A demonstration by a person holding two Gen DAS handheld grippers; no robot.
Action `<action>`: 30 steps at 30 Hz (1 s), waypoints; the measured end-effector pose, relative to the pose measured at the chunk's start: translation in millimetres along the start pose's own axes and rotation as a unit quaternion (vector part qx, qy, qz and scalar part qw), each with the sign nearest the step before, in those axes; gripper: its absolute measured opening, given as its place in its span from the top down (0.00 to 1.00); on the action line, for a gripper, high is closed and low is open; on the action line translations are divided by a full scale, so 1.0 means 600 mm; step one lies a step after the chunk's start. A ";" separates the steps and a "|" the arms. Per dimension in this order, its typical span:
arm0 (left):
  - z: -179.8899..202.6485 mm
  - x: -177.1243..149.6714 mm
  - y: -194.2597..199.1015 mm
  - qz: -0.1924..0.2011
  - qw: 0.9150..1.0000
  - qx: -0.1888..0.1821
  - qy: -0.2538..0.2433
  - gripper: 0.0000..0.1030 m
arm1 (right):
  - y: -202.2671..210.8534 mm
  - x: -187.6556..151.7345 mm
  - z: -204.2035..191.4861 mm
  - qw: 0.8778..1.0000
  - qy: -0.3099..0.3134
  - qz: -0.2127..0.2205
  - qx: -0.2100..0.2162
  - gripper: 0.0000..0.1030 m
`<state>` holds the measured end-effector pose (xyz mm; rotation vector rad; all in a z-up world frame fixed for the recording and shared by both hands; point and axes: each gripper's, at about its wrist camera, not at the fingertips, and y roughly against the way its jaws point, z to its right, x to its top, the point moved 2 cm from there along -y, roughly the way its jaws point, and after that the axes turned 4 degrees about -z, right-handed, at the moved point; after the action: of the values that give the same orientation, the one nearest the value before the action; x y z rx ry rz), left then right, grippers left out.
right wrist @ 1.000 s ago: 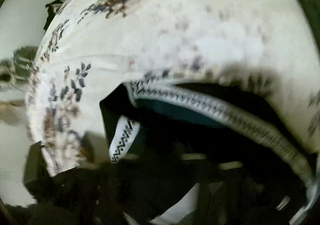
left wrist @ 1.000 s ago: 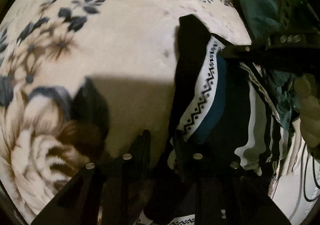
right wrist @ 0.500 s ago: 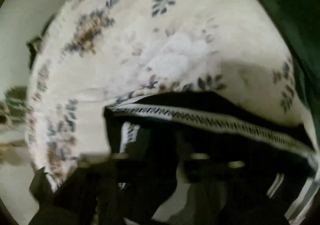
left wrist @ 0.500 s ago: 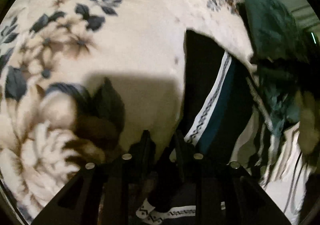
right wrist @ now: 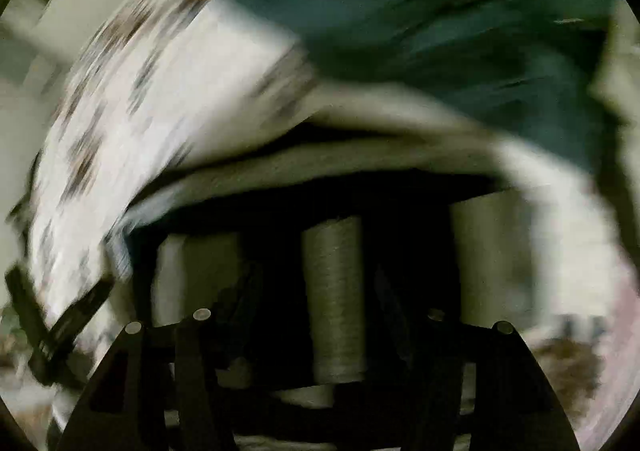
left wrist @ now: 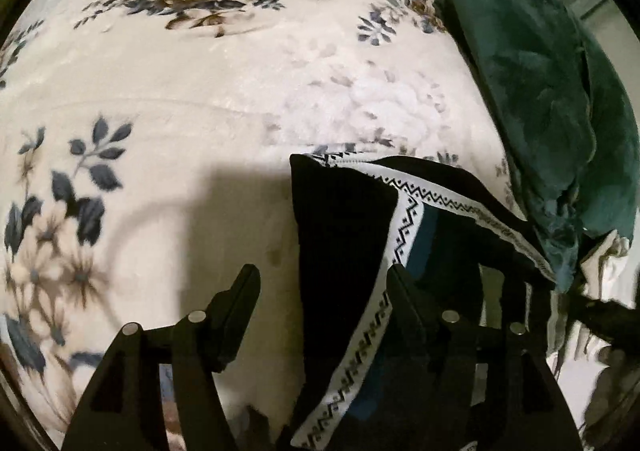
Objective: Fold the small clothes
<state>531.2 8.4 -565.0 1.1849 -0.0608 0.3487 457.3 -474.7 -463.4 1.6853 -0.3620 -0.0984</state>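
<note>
Left gripper jaws spread wide, gripping nothing; black garment lies between fingers on floral blanket. Right gripper blurred, jaw state unclear. Best: press fold flat, align zigzag trim.

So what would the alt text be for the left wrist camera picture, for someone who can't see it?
A black garment with a white zigzag-patterned band lies on a cream floral blanket, between the open fingers of the left gripper. A dark teal cloth is heaped at the right edge.
</note>
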 end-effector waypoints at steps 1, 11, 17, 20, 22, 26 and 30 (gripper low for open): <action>-0.003 0.001 -0.004 -0.003 1.000 0.003 0.004 0.38 | 0.018 0.009 0.041 0.999 -0.017 0.019 -0.036 0.41; 0.003 0.010 -0.038 -0.003 0.997 0.063 -0.038 0.95 | -0.031 0.028 0.193 0.994 -0.076 -0.031 -0.070 0.95; -0.019 0.011 -0.035 -0.011 0.998 0.062 -0.020 0.95 | 0.003 0.021 0.210 0.992 -0.080 0.025 -0.091 0.97; -0.014 0.015 -0.032 -0.019 0.998 0.058 -0.015 0.93 | -0.032 0.031 0.224 0.993 -0.094 -0.023 -0.073 0.97; -0.011 0.016 -0.024 -0.019 0.998 0.056 -0.004 0.91 | -0.031 0.036 0.225 0.992 -0.102 -0.037 -0.064 0.90; 0.008 0.006 0.011 -0.009 0.996 0.087 -0.011 0.53 | 0.027 0.027 0.213 0.996 -0.080 -0.001 -0.042 0.35; 0.034 -0.028 0.041 0.000 0.997 0.075 -0.018 0.12 | 0.052 -0.029 0.159 0.999 -0.022 0.014 -0.039 0.35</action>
<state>510.9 -6.0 -539.1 1.3397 -0.0665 0.3354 409.3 -563.5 -449.6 1.6034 -0.4102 -0.1285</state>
